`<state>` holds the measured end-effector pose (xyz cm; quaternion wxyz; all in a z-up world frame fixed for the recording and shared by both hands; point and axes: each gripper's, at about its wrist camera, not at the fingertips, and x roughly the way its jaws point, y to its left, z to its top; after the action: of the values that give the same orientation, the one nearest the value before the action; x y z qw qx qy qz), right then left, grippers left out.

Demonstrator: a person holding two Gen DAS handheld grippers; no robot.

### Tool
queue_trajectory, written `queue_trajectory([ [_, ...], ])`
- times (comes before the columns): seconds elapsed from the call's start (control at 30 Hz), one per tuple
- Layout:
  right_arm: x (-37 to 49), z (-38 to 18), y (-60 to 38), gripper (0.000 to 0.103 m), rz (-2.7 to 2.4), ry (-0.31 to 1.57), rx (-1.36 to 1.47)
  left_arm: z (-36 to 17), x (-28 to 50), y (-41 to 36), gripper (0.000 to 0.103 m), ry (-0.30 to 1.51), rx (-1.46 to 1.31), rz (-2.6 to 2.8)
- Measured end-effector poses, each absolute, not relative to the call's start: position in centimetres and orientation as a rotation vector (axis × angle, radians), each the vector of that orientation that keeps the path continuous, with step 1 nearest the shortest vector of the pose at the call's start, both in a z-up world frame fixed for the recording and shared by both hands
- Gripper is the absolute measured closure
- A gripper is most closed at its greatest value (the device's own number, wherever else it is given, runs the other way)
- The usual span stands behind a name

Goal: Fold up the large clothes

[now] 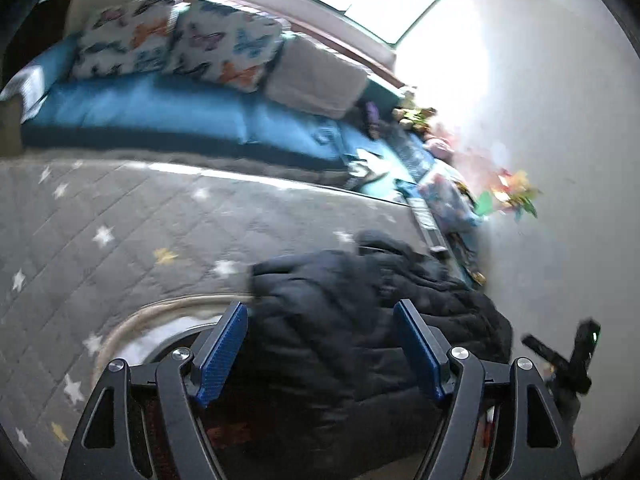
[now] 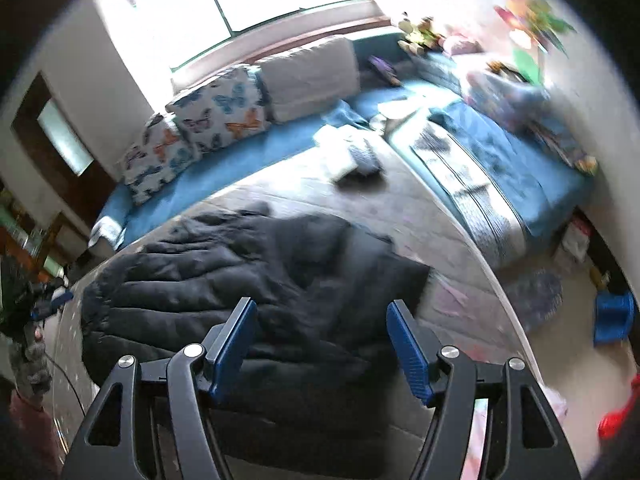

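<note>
A black quilted puffer jacket (image 1: 360, 320) lies bunched on a grey star-patterned quilt (image 1: 120, 220). My left gripper (image 1: 322, 312) is open and empty, its blue pads (image 1: 224, 352) held above the jacket's near edge. In the right wrist view the same jacket (image 2: 224, 272) spreads across the quilt (image 2: 400, 216). My right gripper (image 2: 322, 312) is open and empty, hovering over the jacket's right part. The other hand-held gripper shows at the far right of the left wrist view (image 1: 576, 356) and at the far left of the right wrist view (image 2: 36, 312).
A blue sofa (image 1: 160, 112) with butterfly cushions (image 1: 224, 48) and a beige cushion (image 1: 316, 80) runs behind the quilt. Folded light clothes (image 2: 352, 156) lie at the quilt's far end. Toys and books (image 2: 520, 40) sit by the wall. A blue stool (image 2: 612, 316) stands on the floor.
</note>
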<state>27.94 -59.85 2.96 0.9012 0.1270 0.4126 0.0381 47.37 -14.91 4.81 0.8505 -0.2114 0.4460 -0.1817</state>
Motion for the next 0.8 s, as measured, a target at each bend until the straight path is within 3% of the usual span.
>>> queue_trajectory([
  [0.17,31.9,1.7,-54.0,0.03,0.155,0.858,0.146,5.5,47.6,-20.7,0.024,0.962,-0.396,-0.498],
  [0.37,36.5,-1.5,-49.8,0.03,0.158,0.9,0.074,2.5,50.2,-25.9,0.024,1.043,-0.369,-0.533],
  [0.8,41.0,-6.0,-50.7,0.03,0.065,1.018,0.093,-4.9,56.2,-32.1,0.027,1.134,-0.177,-0.413],
])
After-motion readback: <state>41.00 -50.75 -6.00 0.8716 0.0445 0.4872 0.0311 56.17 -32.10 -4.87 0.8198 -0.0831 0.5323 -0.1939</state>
